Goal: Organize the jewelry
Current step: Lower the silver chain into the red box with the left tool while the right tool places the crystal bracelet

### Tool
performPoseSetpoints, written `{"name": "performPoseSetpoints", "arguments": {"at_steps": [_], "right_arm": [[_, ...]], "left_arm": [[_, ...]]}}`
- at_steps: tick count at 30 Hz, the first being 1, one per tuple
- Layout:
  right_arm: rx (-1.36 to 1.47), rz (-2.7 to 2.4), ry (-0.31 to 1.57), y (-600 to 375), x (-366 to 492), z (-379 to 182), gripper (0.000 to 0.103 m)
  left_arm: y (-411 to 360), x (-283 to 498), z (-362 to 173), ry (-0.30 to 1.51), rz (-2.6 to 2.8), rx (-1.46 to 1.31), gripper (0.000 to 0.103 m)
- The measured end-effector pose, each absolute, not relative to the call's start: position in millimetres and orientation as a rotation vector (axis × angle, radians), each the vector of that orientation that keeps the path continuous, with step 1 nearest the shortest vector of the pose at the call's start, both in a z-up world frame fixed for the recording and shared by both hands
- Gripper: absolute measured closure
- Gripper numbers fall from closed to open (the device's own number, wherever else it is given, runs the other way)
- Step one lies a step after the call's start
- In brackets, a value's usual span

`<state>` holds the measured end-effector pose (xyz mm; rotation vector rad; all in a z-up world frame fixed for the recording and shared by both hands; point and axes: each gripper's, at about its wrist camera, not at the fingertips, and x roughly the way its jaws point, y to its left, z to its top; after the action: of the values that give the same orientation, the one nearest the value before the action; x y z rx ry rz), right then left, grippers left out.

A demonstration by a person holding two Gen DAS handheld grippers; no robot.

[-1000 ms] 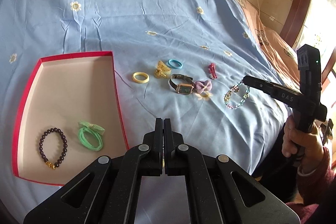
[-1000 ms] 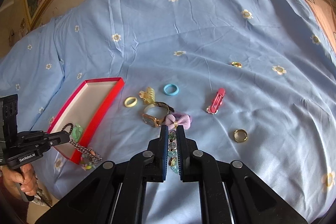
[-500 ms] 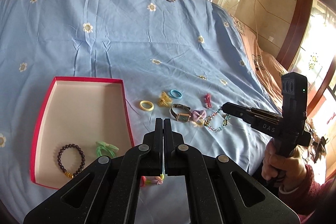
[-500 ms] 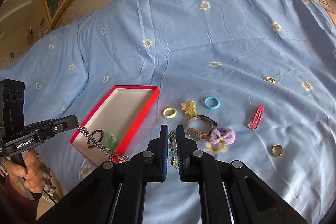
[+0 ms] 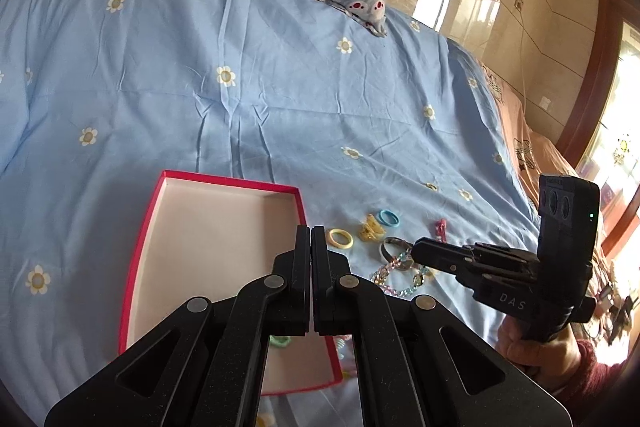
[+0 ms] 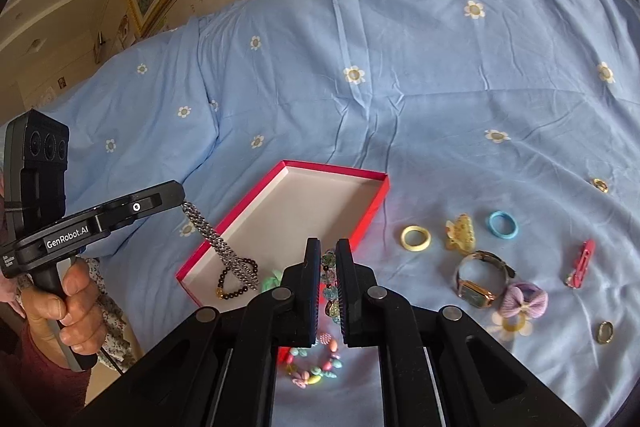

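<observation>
Left claw (image 6: 182, 197) pinches one end of a silver chain (image 6: 224, 251); the rest hangs down into the red box (image 6: 372, 207), its lower loop resting near a dark bead bracelet (image 6: 232, 285) on the box floor. In its own view the left claw's fingers read pressed together; the chain itself is hidden below them.

Right claw (image 6: 328, 267) pinches a pastel glass-bead bracelet (image 5: 394, 281), which dangles above the bed (image 6: 400, 87), just off the box's near right corner.

Risks, as judged:
- Both loads hang free. A swing could carry the chain over the box wall, or snag it on the dark beads.
- Bead bracelet is gripped by a few beads only; round glass may slip out short of the box.
- The two claws converge on the same box; they could collide, or the strands could tangle.

Surroundings: a second, multicoloured bead bracelet (image 6: 316, 363) lies on the sheet directly under the right claw. A green hair tie (image 6: 272, 281) sits in the box. Still loose on the bed: yellow ring (image 6: 416, 238), yellow claw clip (image 6: 460, 231), blue ring (image 6: 502, 225), watch (image 6: 480, 281), purple bow (image 6: 524, 301), red clip (image 6: 580, 263), two gold rings (image 6: 605, 331). Nothing blocks the box opening.
</observation>
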<state>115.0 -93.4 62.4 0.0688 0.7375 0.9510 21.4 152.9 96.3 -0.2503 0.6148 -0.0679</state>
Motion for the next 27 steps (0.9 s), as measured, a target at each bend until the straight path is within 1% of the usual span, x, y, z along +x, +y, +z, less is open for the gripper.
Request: {"name": "performPoseSetpoints", "arguments": {"at_steps": [10,20,27], "right_arm": [[0.033,1.056,0.781,-24,124,45,0.096],[-0.011,1.072,0.907,19,132,-7,0.096],[-0.05,1.08,0.969,35,128,-36,0.096]], "left_arm": [[189,48,76,0.643,0.001,-0.273,0.103],[221,60,25,0.742,0.083,-0.328,0.103],[230,58,-6,0.813,0.129,-0.333,0.103]]}}
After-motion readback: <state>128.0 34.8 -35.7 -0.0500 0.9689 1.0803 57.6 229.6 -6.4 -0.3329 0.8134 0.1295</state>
